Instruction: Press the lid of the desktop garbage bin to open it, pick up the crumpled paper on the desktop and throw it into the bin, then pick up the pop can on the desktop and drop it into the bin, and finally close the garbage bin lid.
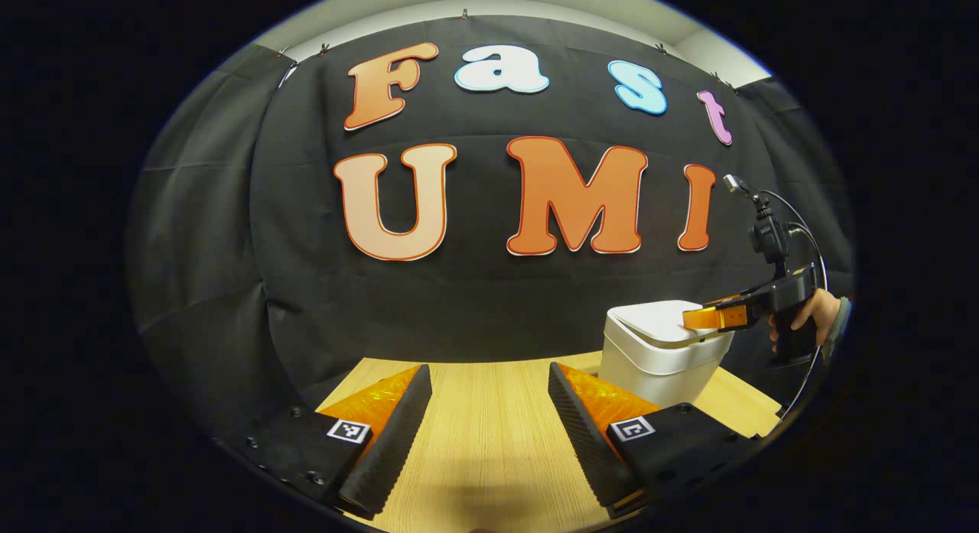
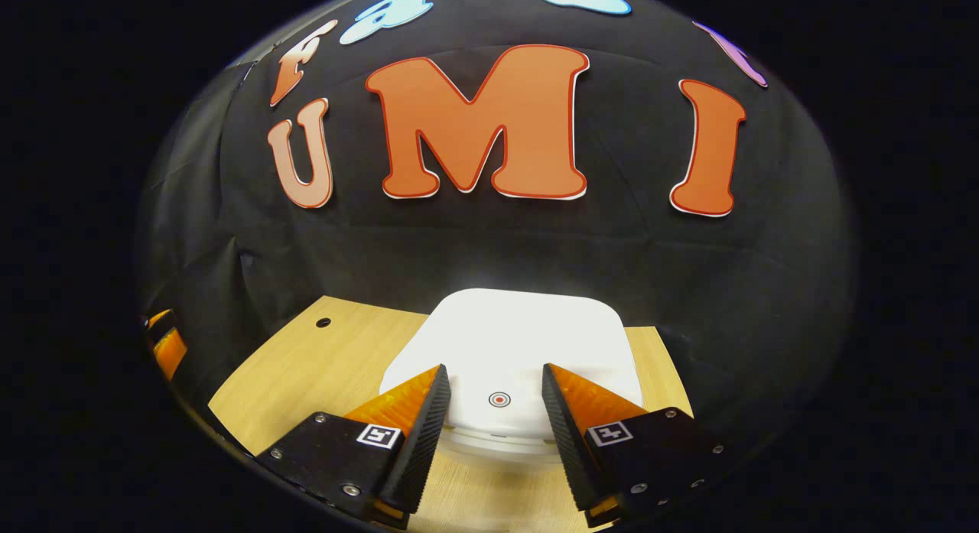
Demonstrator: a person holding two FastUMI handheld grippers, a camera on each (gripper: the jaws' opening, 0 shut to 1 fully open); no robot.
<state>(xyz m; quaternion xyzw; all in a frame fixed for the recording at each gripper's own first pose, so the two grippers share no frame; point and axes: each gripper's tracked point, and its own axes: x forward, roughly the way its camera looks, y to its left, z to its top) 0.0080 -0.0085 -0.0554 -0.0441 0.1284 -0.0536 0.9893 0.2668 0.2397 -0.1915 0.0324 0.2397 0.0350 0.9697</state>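
The white desktop bin [image 1: 658,357] stands on the wooden table [image 1: 489,433] at the right of the left gripper view, its lid down. My right gripper [image 1: 707,317], held by a hand [image 1: 822,319], hovers just over the lid's near edge. In the right gripper view the flat white lid [image 2: 528,326] lies right below my right gripper [image 2: 495,368], which is open. A small red ring mark [image 2: 499,399] on the lid sits between its fingers. My left gripper [image 1: 488,366] is open over bare table, left of the bin, with nothing between its fingers.
The black cloth wall closes off the back of the table just behind the bin. A small dark hole [image 2: 323,322] marks the tabletop left of the bin. My left gripper [image 2: 164,342] peeks in at the far left of the right gripper view.
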